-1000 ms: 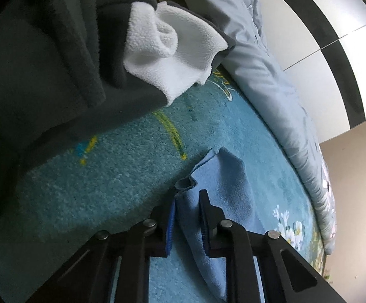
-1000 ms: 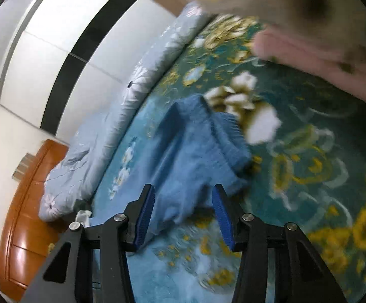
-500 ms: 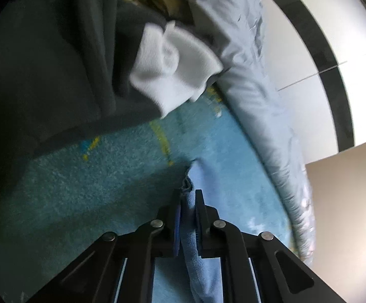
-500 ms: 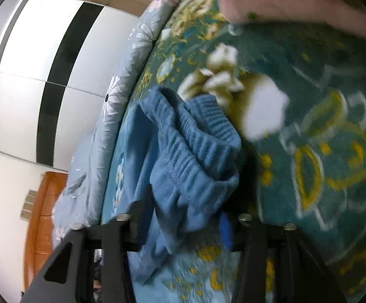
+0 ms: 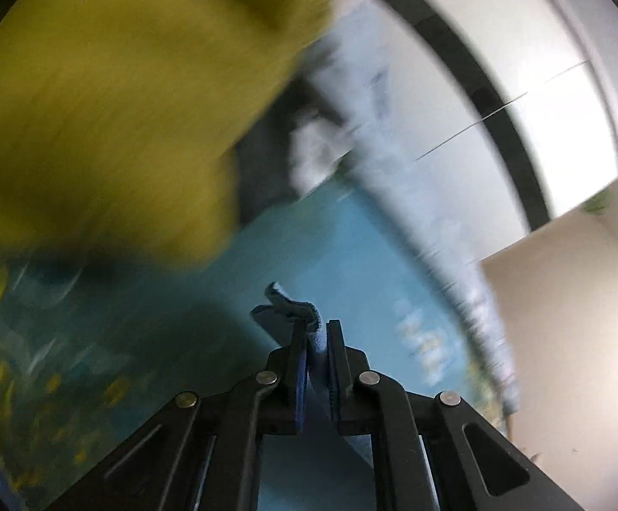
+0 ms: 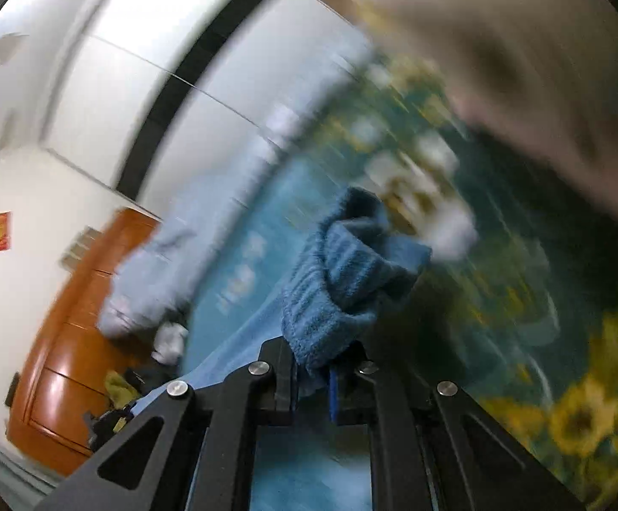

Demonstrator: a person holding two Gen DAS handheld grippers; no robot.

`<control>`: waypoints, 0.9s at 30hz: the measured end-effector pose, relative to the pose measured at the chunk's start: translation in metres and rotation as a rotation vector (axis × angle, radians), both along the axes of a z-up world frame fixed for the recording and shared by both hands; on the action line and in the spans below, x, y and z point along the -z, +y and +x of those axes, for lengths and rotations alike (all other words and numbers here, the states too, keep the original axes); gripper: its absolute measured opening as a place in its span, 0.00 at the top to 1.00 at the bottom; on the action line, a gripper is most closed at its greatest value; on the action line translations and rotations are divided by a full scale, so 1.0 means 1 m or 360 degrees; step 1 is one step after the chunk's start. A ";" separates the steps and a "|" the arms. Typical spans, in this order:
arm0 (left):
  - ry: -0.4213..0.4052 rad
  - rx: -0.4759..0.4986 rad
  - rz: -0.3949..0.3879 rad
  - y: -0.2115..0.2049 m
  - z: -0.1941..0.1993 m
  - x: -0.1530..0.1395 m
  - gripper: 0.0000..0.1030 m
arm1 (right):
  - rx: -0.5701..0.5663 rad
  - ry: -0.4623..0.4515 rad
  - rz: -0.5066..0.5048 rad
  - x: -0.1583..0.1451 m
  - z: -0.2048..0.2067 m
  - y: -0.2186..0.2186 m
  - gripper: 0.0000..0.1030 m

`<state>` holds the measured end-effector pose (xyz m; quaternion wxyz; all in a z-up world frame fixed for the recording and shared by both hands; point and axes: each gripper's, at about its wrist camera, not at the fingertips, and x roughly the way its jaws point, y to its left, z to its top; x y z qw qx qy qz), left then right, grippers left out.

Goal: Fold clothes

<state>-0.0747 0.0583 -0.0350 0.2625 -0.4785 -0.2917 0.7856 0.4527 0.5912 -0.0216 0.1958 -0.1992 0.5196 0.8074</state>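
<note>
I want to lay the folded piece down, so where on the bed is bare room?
Bare teal cover lies between the blue knit and the pale quilt. Crowded: the olive garment and dark fleece pile on the far left.

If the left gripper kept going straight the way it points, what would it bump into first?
Probably the teal bedspread just past the blue garment pinched in the left gripper. The olive-yellow cloth sits off to one side. Blur makes depth uncertain.
</note>
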 end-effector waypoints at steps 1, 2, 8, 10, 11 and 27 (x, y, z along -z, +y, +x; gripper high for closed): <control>-0.0074 -0.0020 0.0000 -0.010 0.007 0.012 0.92 | 0.0007 -0.0016 -0.0057 0.013 0.003 -0.002 0.90; -0.0121 -0.0058 0.0018 -0.019 0.012 0.023 0.92 | 0.0017 -0.0007 -0.0085 0.019 0.006 -0.003 0.90; -0.0170 -0.0152 0.0042 -0.037 0.028 0.029 0.92 | 0.0018 -0.0031 -0.0041 0.012 0.009 -0.014 0.83; -0.0048 -0.0127 -0.0007 -0.025 0.032 0.005 0.92 | 0.0044 -0.0041 -0.0017 0.009 0.012 -0.015 0.62; 0.0027 -0.0104 -0.0050 -0.017 0.036 -0.010 0.92 | 0.0067 -0.0028 -0.0011 0.007 0.016 -0.017 0.56; 0.0554 0.0997 -0.0230 0.252 0.202 -0.067 0.92 | 0.0104 -0.0003 0.0038 0.000 0.045 -0.039 0.48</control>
